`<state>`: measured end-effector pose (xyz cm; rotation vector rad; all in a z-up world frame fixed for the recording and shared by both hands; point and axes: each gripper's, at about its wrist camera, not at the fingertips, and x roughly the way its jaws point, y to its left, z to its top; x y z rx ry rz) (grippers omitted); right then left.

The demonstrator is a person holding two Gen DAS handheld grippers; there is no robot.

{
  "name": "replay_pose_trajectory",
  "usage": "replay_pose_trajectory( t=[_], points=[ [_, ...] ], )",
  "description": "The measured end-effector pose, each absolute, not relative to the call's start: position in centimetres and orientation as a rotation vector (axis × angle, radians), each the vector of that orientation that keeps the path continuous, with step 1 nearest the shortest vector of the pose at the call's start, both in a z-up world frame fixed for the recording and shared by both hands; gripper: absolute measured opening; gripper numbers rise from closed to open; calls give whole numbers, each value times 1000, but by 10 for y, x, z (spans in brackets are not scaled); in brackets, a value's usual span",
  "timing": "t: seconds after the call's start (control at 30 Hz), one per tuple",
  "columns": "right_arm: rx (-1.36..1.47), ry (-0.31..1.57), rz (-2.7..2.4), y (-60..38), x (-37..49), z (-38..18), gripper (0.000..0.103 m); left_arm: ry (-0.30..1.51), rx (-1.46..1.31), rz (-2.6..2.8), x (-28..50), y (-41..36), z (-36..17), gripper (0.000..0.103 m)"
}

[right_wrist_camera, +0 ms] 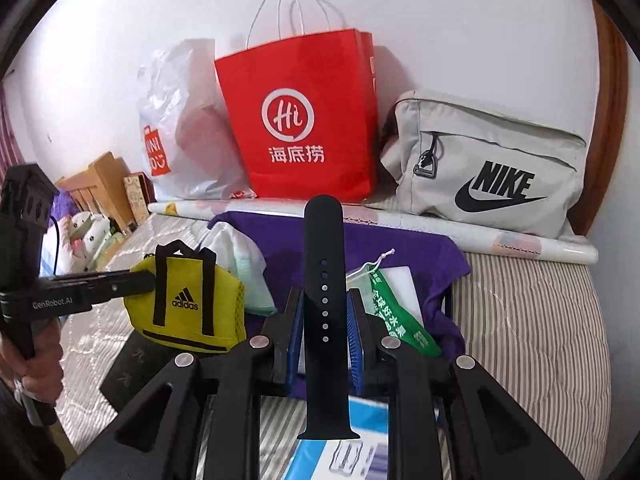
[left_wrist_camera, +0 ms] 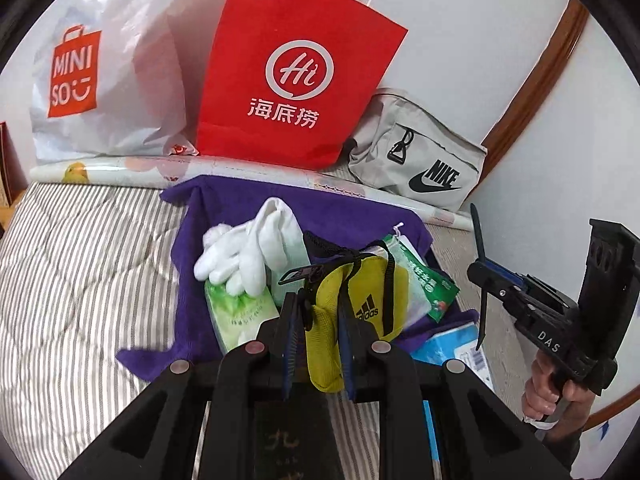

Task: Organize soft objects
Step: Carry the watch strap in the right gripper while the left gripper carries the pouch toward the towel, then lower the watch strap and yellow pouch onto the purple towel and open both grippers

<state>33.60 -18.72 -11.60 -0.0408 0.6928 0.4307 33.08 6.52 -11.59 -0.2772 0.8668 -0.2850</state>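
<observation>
Upright watch strap (right_wrist_camera: pixel 323 300) pinched in right hand-held gripper (right_wrist_camera: pixel 323 344), left hand-held gripper (left_wrist_camera: pixel 318 344) clamping yellow pouch (left_wrist_camera: pixel 352 300) — upright.

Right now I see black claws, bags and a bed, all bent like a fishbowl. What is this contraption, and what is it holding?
There is no robot: a person holds a hand-squeezed two-finger gripper in each hand, each with a wide-angle camera looking along its fingers. That lens bends the picture.

The left camera shows the left gripper shut on a small yellow adidas pouch. The right camera shows the right gripper shut on a dark watch strap standing upright.

Below is a striped bed with a purple cloth carrying white gloves and tissue packs. A red paper bag and a grey Nike bag stand at the wall.
</observation>
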Motion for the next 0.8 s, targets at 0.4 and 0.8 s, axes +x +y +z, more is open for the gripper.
replay_pose_trajectory(
  t=[0.4,0.8],
  points=[
    [-78,754,417,-171,369,-140,20,927,-298,-276,358,71,-145,18],
    [-109,805,413,-164,384,-162,20,951,-256,-242,370,73,-156,18]
  ],
)
